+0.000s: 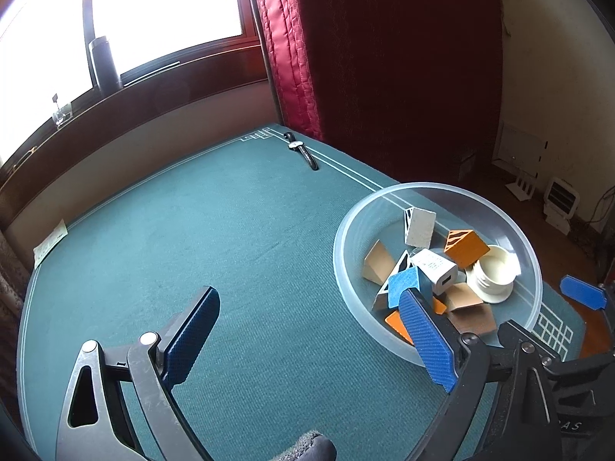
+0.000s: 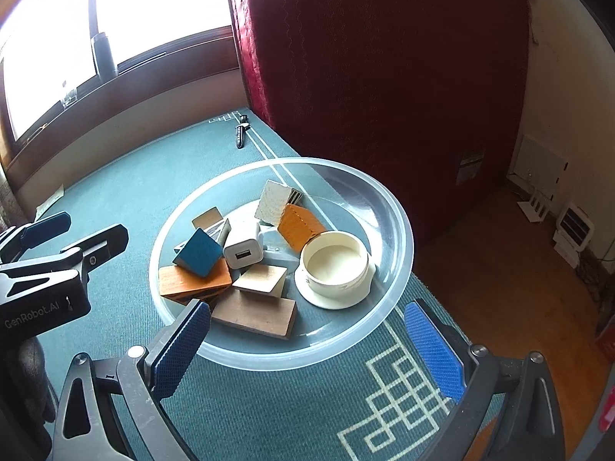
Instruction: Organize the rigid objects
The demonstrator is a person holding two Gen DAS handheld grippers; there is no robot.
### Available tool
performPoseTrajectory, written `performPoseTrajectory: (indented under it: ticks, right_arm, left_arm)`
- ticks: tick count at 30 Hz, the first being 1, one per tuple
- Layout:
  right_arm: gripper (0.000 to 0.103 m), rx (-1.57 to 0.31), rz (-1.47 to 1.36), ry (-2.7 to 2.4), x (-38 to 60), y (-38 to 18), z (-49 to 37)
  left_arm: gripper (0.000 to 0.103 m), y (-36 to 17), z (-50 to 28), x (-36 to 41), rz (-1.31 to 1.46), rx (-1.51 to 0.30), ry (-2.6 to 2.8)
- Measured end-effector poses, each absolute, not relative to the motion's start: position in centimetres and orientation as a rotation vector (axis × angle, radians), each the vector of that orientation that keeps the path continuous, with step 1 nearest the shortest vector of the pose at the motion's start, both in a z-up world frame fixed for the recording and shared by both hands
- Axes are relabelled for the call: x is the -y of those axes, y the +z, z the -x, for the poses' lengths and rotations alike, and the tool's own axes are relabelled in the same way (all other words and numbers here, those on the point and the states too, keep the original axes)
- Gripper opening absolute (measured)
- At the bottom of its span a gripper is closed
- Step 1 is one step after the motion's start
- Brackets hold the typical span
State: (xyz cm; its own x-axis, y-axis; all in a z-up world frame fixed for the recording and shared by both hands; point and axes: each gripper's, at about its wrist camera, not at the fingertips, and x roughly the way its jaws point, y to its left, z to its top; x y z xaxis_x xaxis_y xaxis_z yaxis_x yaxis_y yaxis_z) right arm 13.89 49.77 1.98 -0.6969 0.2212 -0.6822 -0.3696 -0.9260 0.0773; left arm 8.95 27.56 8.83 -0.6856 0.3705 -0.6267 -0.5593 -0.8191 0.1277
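A clear plastic bowl [image 2: 399,223] [image 1: 346,230] stands on the green mat near the table's right edge. In it lie a white charger [image 2: 242,249], a cream jar lid [image 2: 334,269], an orange block [image 2: 300,226], a blue block [image 2: 200,251], a white textured block [image 2: 273,201] and several wooden pieces. My right gripper [image 2: 307,309] hovers open at the bowl's near rim, gripping nothing. My left gripper [image 1: 307,296] is wide open over bare mat to the left of the bowl, with nothing between its blue pads [image 1: 192,334]. A black wristwatch [image 1: 301,150] lies at the mat's far corner.
A dark red curtain [image 1: 346,57] hangs behind the bowl. A dark bottle [image 1: 103,61] stands on the window sill. A paper slip [image 1: 50,246] lies at the mat's left edge. The table ends just right of the bowl, above wooden floor [image 2: 499,261].
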Motion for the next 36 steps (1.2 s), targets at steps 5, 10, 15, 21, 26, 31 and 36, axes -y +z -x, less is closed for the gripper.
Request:
performPoseTrajectory:
  ticks: [5,10,15,21,26,31,36]
  right_arm:
    - [0.103,-0.241,1.007,2.582,-49.0,2.3,-14.1]
    - [0.103,-0.208,1.007,2.558,-48.5,2.6,-14.3]
    - [0.103,-0.168,1.013,2.538,-48.1,2.8,-14.4]
    - [0.103,-0.144,1.034,2.525,-47.8,2.6,-14.5]
    - [0.103,-0.154,1.049,2.521,-47.9,2.2,-14.4]
    - [0.103,-0.171,1.061,2.526,-48.0,1.7,-14.4]
    - [0.103,-0.192,1.076,2.527,-48.2,1.2,-14.4]
  left_arm:
    - [0.095,9.0,-9.7,-27.1,0.75,-0.491,2.514]
    - [0.095,8.9,-10.1,-26.7,0.735,-0.495,2.508]
    - [0.095,8.8,-10.1,-26.5,0.742,-0.492,2.498]
    - [0.096,8.4,-9.9,-26.5,0.759,-0.496,2.49]
    - [0.097,8.1,-10.0,-26.9,0.76,-0.514,2.483]
    - [0.097,7.7,-10.1,-27.4,0.771,-0.546,2.48]
    - [0.097,7.5,-9.9,-27.7,0.798,-0.535,2.457]
